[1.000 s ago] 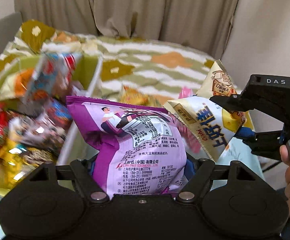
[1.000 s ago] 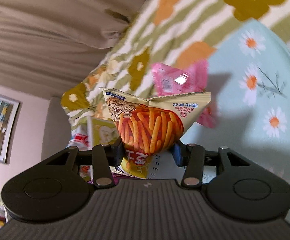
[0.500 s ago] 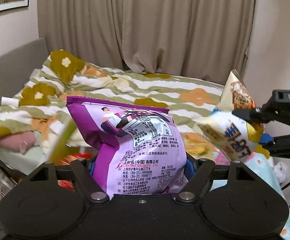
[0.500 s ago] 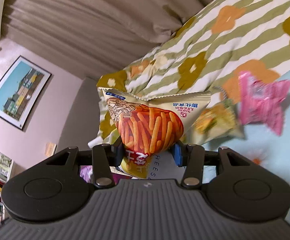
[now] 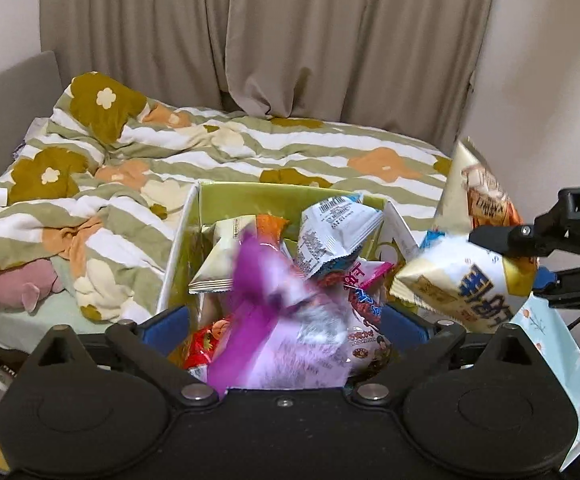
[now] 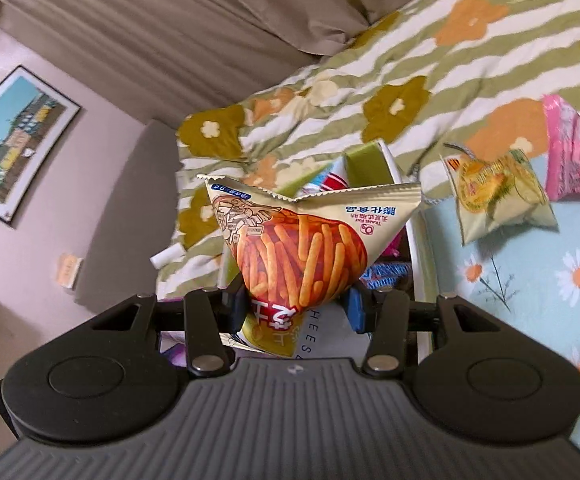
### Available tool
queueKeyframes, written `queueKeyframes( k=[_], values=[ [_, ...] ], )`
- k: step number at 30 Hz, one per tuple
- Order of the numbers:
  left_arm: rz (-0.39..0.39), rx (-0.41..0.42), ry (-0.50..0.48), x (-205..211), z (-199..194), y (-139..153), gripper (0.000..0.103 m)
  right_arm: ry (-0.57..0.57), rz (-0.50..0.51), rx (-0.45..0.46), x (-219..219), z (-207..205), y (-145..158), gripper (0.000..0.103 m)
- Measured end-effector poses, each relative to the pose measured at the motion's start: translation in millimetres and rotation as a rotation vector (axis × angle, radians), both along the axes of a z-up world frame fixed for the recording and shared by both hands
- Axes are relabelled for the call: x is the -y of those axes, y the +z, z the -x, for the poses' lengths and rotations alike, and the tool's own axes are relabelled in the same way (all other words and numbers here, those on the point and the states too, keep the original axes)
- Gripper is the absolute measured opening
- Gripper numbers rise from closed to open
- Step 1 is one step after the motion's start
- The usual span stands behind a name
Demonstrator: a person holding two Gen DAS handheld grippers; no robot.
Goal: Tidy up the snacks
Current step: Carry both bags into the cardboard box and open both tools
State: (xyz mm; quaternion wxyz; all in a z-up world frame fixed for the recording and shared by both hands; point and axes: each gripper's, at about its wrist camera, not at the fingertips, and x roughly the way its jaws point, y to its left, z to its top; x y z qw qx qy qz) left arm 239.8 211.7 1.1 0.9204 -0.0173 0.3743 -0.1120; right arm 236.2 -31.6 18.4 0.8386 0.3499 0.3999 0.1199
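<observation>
The left gripper [image 5: 284,320] has just been opening; its jaws stand spread, and the blurred purple foil snack bag [image 5: 274,320] drops between them toward the green cardboard box [image 5: 274,198]. The right gripper [image 6: 296,306] pinches a cream packet of orange sticks [image 6: 302,248] above the box's right edge. Released there, that packet may catch the rim and slide out; the box floor is hidden under packets.

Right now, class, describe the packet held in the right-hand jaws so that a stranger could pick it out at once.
Start at the striped flowered quilt and come down to the green box of snacks at the bed's edge. The snack packet hangs in front of that box, clamped between the black jaws. Only it is cream with a picture of orange sticks.
</observation>
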Motion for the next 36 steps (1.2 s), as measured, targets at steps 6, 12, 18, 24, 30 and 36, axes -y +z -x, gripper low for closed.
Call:
queueKeyframes(
  k=[6,12,18,24,30,36],
  values=[
    [0.043,-0.003,0.017,-20,7,-1,0.103,-0.024,0.059,-0.052,-12,6,-6,0.062],
    [0.063,0.003,0.054,-32,14,3,0.103,0.006,0.092,-0.052,-20,5,-1,0.063],
    [0.048,0.022,0.091,-37,18,12,0.103,0.043,0.101,-0.017,-22,-8,8,0.063],
    [0.045,0.036,0.111,-33,13,15,0.103,0.063,0.072,-0.018,-23,-28,2,0.075],
    [0.033,0.016,0.120,-26,12,7,0.103,0.061,0.143,-0.064,-31,-43,-20,0.103],
    [0.030,0.006,0.115,-23,15,3,0.103,0.080,0.250,-0.015,-36,-32,-21,0.103]
  ],
)
